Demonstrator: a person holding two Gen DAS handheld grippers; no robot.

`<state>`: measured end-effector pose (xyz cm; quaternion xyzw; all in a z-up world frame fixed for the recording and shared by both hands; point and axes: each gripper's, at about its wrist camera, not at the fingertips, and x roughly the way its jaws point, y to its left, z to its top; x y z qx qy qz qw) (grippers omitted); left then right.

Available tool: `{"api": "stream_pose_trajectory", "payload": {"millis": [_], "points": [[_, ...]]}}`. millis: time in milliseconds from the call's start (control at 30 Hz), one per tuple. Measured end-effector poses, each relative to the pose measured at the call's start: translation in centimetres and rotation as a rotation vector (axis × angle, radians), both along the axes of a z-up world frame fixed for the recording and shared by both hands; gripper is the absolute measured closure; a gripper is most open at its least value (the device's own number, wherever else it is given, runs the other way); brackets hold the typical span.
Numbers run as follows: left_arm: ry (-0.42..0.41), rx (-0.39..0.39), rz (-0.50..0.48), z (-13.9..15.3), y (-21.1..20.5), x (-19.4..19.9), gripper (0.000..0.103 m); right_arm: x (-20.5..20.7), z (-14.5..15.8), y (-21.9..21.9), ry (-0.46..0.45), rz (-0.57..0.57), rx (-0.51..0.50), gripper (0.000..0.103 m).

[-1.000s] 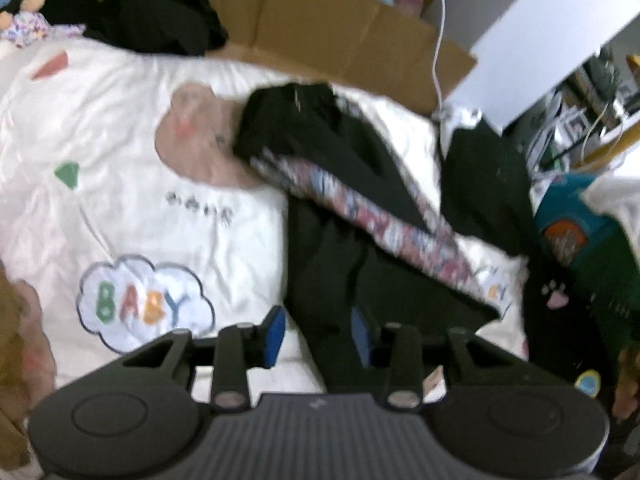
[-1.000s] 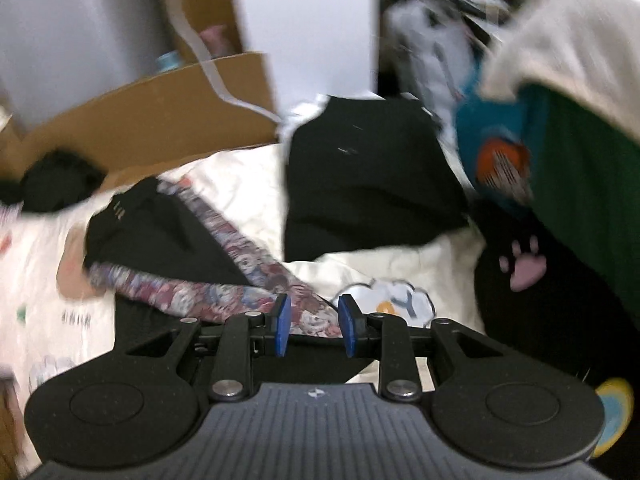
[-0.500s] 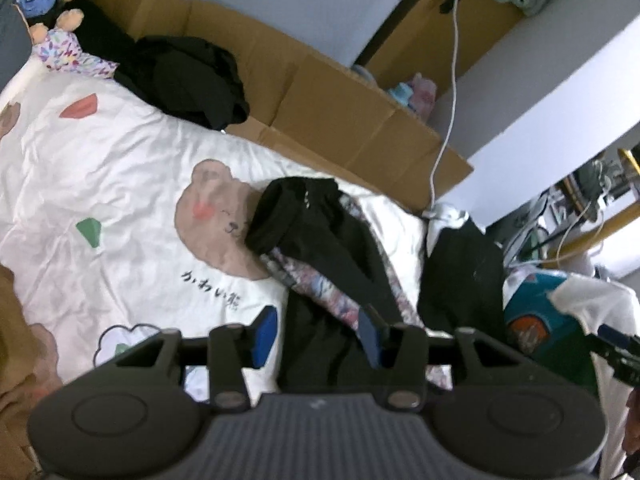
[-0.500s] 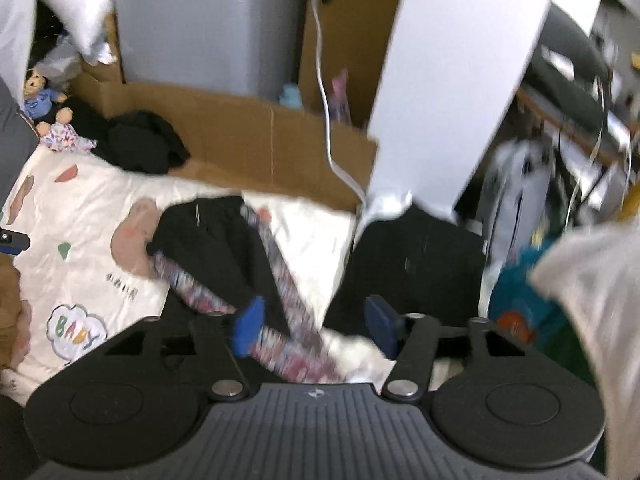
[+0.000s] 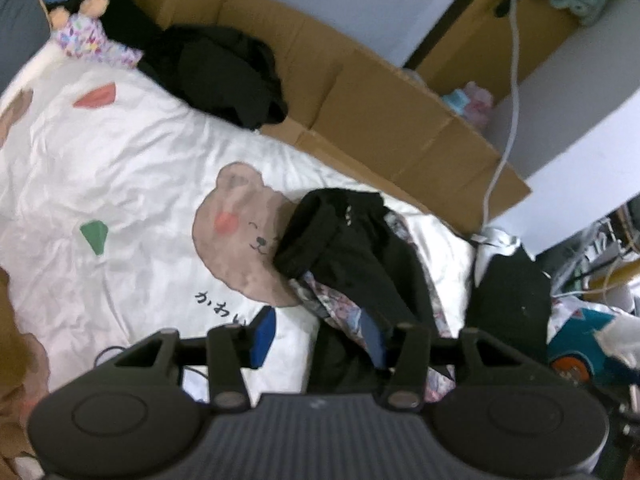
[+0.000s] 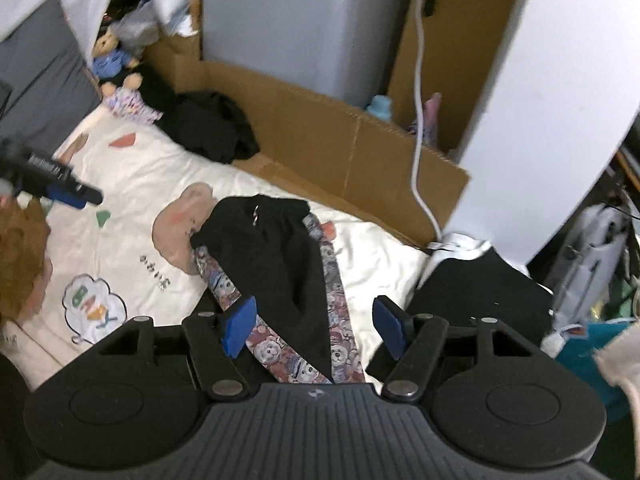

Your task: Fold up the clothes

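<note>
Trousers (image 6: 280, 264), black w/ printed side stripes, lie crumpled on the bed (image 5: 120, 168), near its cardboard edge. Both jaws open, empty: left gripper (image 5: 320, 338), right gripper (image 6: 312, 326). Risk: you pinch bedsheet or just one layer, fold goes skewed.

Perhaps three dark garments (image 6: 276, 256), two stuffed toys (image 6: 110, 56).

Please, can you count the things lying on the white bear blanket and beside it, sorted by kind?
Black garments: 3 (one with patterned bear lining, a crumpled one by the cardboard, a folded one at the right)
Stuffed bears: 2 (blue outfit, flowered outfit)
Cardboard sheets: 1
White cables: 1
Total: 7
</note>
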<state>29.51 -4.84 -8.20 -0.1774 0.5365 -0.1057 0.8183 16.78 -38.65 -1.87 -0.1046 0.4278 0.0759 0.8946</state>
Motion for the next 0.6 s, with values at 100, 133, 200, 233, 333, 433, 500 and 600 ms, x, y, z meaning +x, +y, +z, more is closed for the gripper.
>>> {"api": "stream_pose_trajectory", "payload": {"millis": [100, 133, 200, 233, 333, 433, 500, 600], "points": [[0.018, -0.001, -0.006, -1.7, -0.8, 0.8, 0.053, 0.3, -2.2, -0.2, -0.004, 0.019, -0.001, 0.034], [0.023, -0.011, -0.007, -2.6, -1.2, 1.3, 0.052, 0.3, -3.0, -0.3, -0.007, 0.031, -0.003, 0.034], [0.040, -0.024, 0.003, -4.6, -1.9, 2.1, 0.052, 0.5, -4.4, -0.2, -0.009, 0.080, -0.019, 0.034], [0.046, -0.028, 0.008, -5.3, -2.2, 2.5, 0.052, 0.5, -5.0, -0.2, -0.009, 0.104, -0.028, 0.034], [0.059, -0.044, 0.018, -7.6, -3.2, 3.5, 0.052, 0.7, -6.9, 0.0, -0.009, 0.153, -0.044, 0.034], [0.064, -0.043, 0.039, -10.2, -3.9, 4.6, 0.054, 1.0, -9.0, 0.0, -0.004, 0.171, -0.043, 0.034], [0.058, -0.025, 0.034, -11.7, -4.4, 5.1, 0.054, 1.1, -10.3, -0.2, -0.001, 0.177, -0.042, 0.034], [0.073, -0.040, 0.061, -13.9, -4.5, 5.7, 0.054, 0.9, -12.4, -0.2, 0.003, 0.201, -0.050, 0.034]]}}
